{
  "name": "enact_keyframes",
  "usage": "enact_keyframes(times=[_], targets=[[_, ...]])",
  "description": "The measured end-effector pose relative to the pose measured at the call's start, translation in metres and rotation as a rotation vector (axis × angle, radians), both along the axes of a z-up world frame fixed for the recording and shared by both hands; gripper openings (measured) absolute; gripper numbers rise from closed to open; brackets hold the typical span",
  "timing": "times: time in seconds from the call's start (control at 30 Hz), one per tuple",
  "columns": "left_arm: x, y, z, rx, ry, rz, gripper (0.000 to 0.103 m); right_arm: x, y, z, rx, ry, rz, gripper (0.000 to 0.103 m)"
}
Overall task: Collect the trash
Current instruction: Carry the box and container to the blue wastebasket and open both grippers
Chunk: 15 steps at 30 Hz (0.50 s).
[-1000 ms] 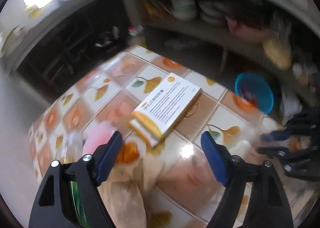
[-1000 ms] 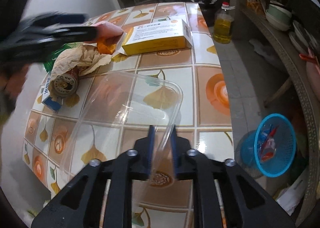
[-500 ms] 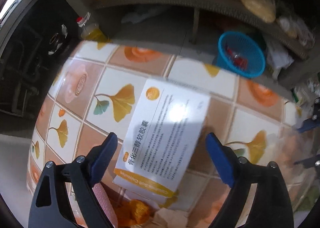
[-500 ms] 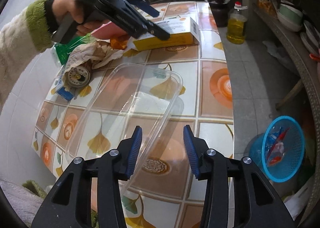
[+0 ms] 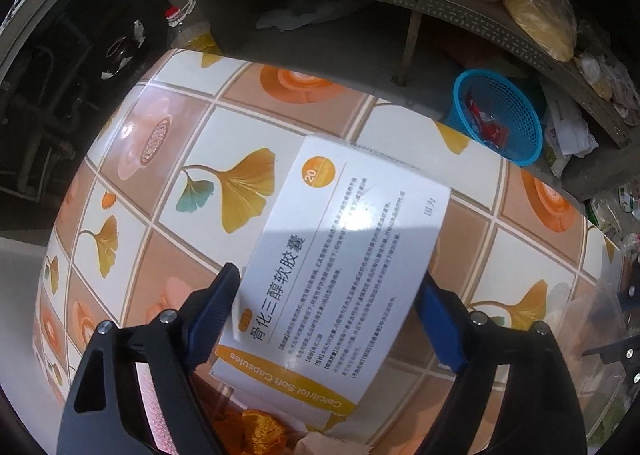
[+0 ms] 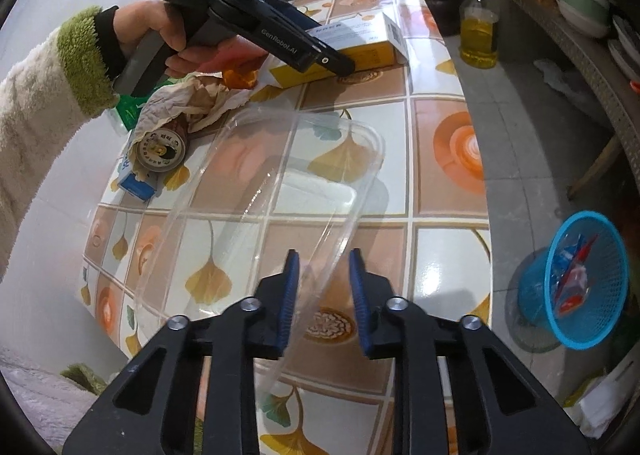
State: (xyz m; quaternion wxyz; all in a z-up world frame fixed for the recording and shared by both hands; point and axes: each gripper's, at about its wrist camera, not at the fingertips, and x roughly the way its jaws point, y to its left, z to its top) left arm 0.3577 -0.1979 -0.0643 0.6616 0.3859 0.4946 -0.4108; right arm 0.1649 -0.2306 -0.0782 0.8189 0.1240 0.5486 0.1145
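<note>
**Left tongs astride the capsule box, right tongs around the tray rim**

Your left tongs [image 5: 326, 319] stand wide, with the white-and-yellow capsule box [image 5: 340, 267] filling the gap between the blue pads. The box sides sit right at both pads, but you cannot tell from the left wrist view whether they press on it; the box lies flat on the tiled worktop [image 5: 168, 159]. In the right wrist view the same tongs come in from the upper left of the frame, held by your hand [image 6: 168, 39] in a fuzzy green-cuffed sleeve [image 6: 52, 95], tips down at the box's near long edge.

Your right tongs [image 6: 324, 295] have just been closing and now stand narrowly apart. The thin rim of the clear plastic tray [image 6: 280, 191] runs up between the pads; a sliver of gap shows on each side, so the pads do not grip it. The tray fills the centre of that frame, resting on the worktop.

Left of the tray, in the mid-left of the frame, lie a crumpled brown paper wrapper [image 6: 188, 99], a round tin [image 6: 160, 151] under it, a small blue carton [image 6: 138, 185] and a green packet [image 6: 130, 109]. An orange wrapper [image 6: 240, 77] sits just beside the box's left end.

Beyond the worktop's far edge, upper right, stands a bottle of yellow oil [image 6: 478, 31]. On the floor at the lower right is a blue mesh basket [image 6: 580, 283] holding red-and-white wrappers.
</note>
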Motion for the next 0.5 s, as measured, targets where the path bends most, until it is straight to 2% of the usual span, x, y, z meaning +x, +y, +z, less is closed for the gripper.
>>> enact_keyframes(times=[0.3, 0.5], targets=[[0.001, 0.001, 0.005, -0.024, 0.015, 0.104, 0.079, -0.003, -0.004, 0.002, 0.049, -0.005, -0.039, 0.003], [-0.005, 0.005, 0.020, -0.051, 0.010, 0.148, 0.079, -0.007, -0.011, 0.007, 0.063, -0.021, -0.068, 0.003]])
